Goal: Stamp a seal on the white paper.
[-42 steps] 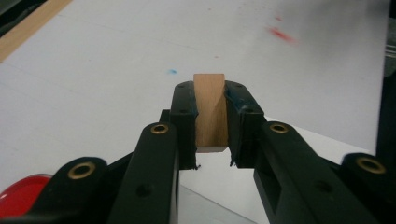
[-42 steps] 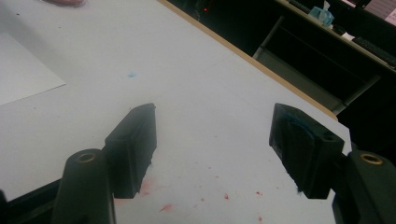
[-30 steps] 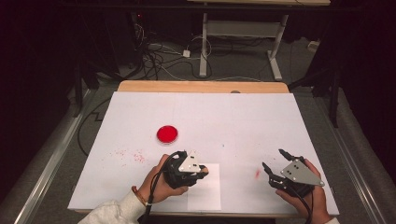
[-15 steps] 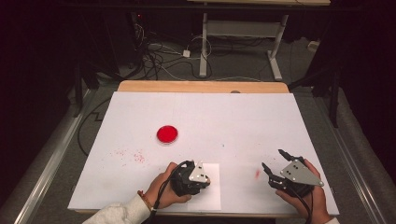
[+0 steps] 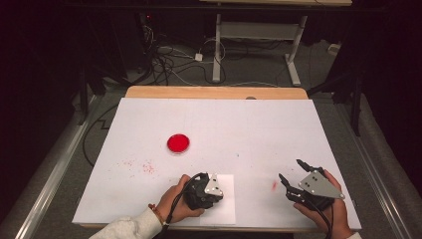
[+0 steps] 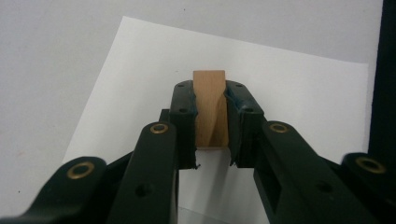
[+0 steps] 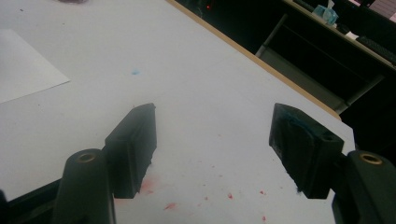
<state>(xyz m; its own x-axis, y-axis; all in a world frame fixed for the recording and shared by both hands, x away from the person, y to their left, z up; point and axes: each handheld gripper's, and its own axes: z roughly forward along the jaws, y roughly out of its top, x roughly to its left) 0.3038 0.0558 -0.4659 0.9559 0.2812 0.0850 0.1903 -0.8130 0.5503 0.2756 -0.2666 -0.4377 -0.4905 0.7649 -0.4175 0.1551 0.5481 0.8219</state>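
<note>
Wooden block [image 6: 209, 109] over white paper [image 5: 226, 215], white table [image 5: 249, 129], dark room.

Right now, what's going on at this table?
A person holds a gripper in each hand. The left gripper is clamped on a small wooden block, held low over a sheet of paper. The right gripper rests open near the table's edge. A red dish sits farther back.
</note>
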